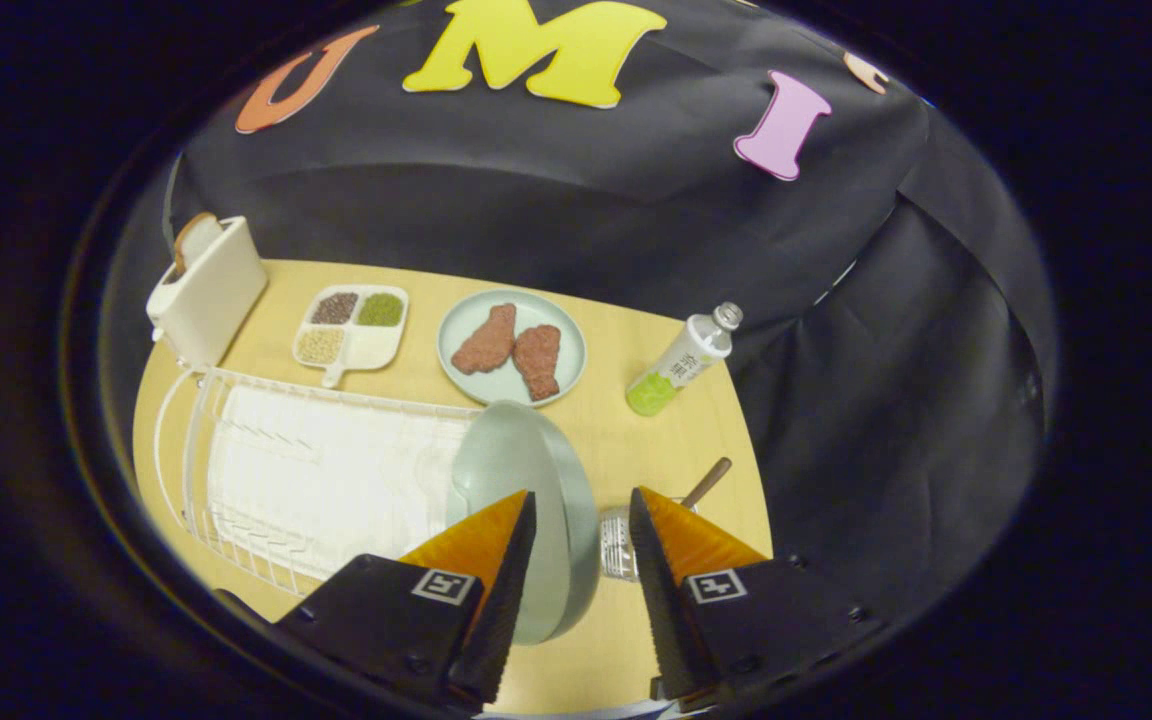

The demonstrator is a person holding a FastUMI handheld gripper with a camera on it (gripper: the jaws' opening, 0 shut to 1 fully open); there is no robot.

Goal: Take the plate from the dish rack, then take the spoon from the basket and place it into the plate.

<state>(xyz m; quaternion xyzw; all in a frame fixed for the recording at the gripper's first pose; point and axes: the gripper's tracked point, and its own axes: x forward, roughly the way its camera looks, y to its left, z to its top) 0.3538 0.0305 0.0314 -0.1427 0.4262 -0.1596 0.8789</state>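
A pale green plate [511, 460] stands on edge at the right end of the white wire dish rack [336, 394]. My gripper [582, 494] is open, and the plate's rim runs up between the two fingers, close to the left one; neither finger presses on it. Just right of the plate, partly hidden behind the right finger, sits a small wire basket [618, 548]. A brown spoon handle [708, 481] sticks up out of it; the spoon's bowl is hidden.
Beyond the rack stand a cream toaster [208, 290] with a bread slice, a divided dish of beans [351, 325], a green plate with two chicken pieces [511, 345] and a bottle [681, 362]. The wooden table [626, 440] ends just right of the basket.
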